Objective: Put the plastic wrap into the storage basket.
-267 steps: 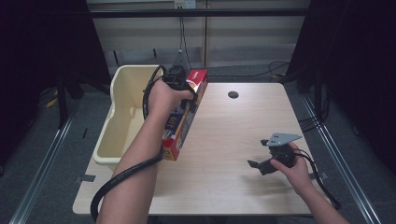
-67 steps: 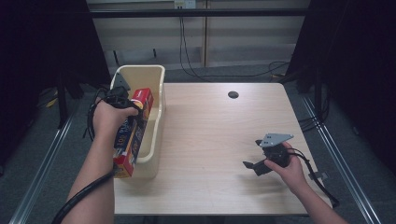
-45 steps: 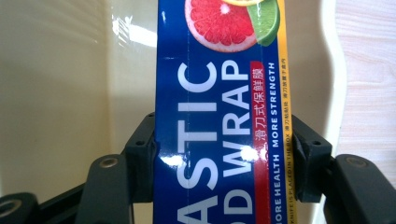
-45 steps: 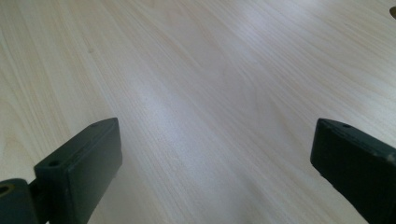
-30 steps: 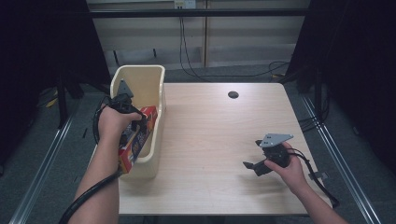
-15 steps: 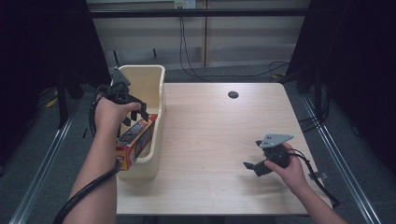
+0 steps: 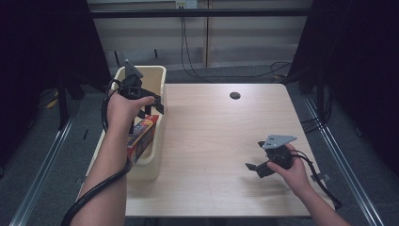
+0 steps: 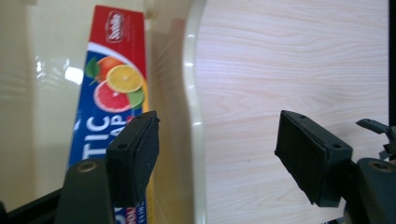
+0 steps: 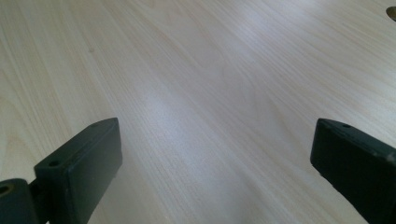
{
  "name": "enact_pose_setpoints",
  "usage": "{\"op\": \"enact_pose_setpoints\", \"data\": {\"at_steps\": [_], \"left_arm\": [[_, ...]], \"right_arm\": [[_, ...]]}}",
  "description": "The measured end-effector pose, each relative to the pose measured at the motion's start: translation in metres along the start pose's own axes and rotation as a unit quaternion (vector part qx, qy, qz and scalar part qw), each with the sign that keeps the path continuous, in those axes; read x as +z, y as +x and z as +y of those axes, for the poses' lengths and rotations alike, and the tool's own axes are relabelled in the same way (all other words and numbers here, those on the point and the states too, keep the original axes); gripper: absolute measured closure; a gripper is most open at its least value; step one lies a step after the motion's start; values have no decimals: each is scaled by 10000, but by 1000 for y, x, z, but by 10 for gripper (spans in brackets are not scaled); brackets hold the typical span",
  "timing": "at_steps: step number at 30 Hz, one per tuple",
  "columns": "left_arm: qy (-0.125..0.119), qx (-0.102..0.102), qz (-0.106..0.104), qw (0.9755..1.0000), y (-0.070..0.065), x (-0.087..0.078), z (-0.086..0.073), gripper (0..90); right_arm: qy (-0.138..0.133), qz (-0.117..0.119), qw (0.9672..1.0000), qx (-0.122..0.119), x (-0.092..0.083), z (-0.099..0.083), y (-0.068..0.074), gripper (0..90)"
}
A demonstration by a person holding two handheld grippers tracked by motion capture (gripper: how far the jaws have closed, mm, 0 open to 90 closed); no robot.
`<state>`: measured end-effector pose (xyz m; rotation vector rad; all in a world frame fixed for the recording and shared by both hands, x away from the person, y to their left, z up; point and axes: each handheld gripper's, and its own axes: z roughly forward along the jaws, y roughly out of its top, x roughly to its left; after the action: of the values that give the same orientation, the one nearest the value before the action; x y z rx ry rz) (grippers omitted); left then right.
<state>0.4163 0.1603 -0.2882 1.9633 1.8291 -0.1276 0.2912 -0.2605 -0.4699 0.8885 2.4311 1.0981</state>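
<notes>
High view: at the left edge of the table [image 7: 221,155] stands a cream plastic bin [image 7: 157,82], and a long box of plastic wrap [image 7: 141,139] lies inside it, leaning against the bin's inner wall with its red end up. The left gripper [image 7: 150,101] is held above the bin, over the box. Its jaws have just been opening, and now they stand apart with nothing pressed between them. In the left gripper view the box [image 8: 112,88], with citrus fruits printed on it, is seen behind the left pad, not touching it; the bin's rim [image 8: 194,116] runs between the two pads, and the wooden table is behind the right pad. Further to the right in the high view, a dark round hole [image 7: 235,95] is near the far edge of the table. The right gripper [image 7: 254,167] is low over the near right part of the table, well apart from the bin. In the right gripper view its jaws are wide apart, with bare wood between them.
</notes>
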Motion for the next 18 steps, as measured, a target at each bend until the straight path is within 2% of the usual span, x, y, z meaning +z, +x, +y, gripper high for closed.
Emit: {"op": "enact_pose_setpoints", "data": {"at_steps": [4,5,8,14,16,18], "left_arm": [[-73,142,-19,9999,-6,4,0,284],[-47,121,-35,9999,-8,5,-1,284],[-73,321,-62,9994,-15,9,0,261],[-105,445,-166,9988,-27,14,-1,243],[-119,585,-186,9980,-33,17,-2,226],[-121,643,-192,9977,-36,18,-2,226]], "right_arm": [[-20,-18,10000,-1,0,0,0,19],[-20,-18,10000,-1,0,0,0,19],[-19,-12,10000,-3,0,0,0,19],[-27,-13,10000,-19,-1,1,0,19],[-27,-19,10000,-6,-1,1,0,19],[-29,-15,10000,-10,-1,1,0,19]]}}
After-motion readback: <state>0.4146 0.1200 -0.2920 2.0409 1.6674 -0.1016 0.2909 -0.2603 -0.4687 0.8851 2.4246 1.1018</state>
